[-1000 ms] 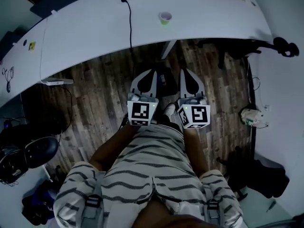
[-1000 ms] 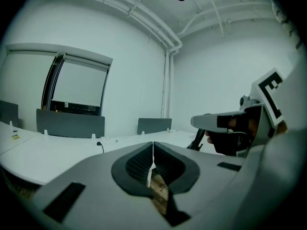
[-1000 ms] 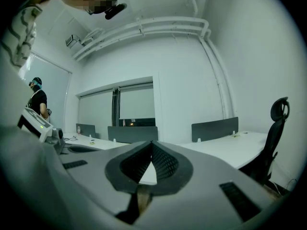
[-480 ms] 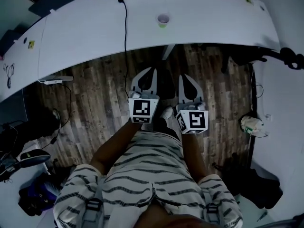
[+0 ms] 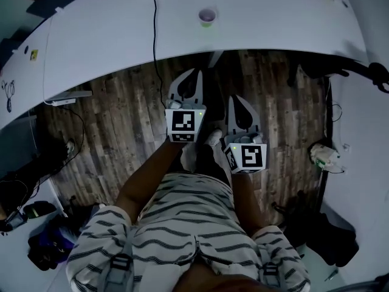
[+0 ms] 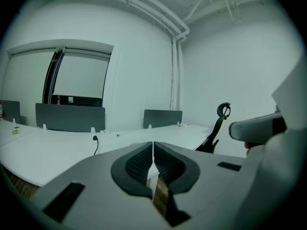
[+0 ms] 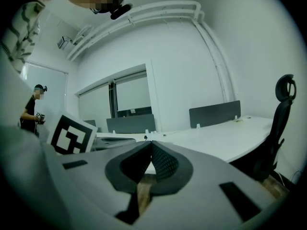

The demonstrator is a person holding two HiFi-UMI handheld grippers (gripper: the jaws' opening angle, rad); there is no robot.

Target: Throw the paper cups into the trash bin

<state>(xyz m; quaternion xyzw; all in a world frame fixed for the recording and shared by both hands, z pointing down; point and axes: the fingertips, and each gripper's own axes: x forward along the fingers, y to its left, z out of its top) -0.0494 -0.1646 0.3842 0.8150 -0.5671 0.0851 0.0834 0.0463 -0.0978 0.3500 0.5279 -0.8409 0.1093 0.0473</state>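
One paper cup stands upright on the white curved desk, at its far middle. I make out no trash bin in any view. My left gripper is shut and empty, held over the wood floor just short of the desk's near edge. My right gripper is beside it and a little further back, also shut and empty. In the left gripper view the pads meet at the tip. In the right gripper view the pads meet too. The cup does not show in either gripper view.
A black cable runs across the desk and down over its edge. An office chair stands at the right, and dark partition screens line the desk's far side. A whitish bundle lies on the floor. Another person stands far off.
Both grippers have sunk a little and shifted toward the desk, the left now ahead of the right. The desk and cup sit higher in the head view. Both stay shut.
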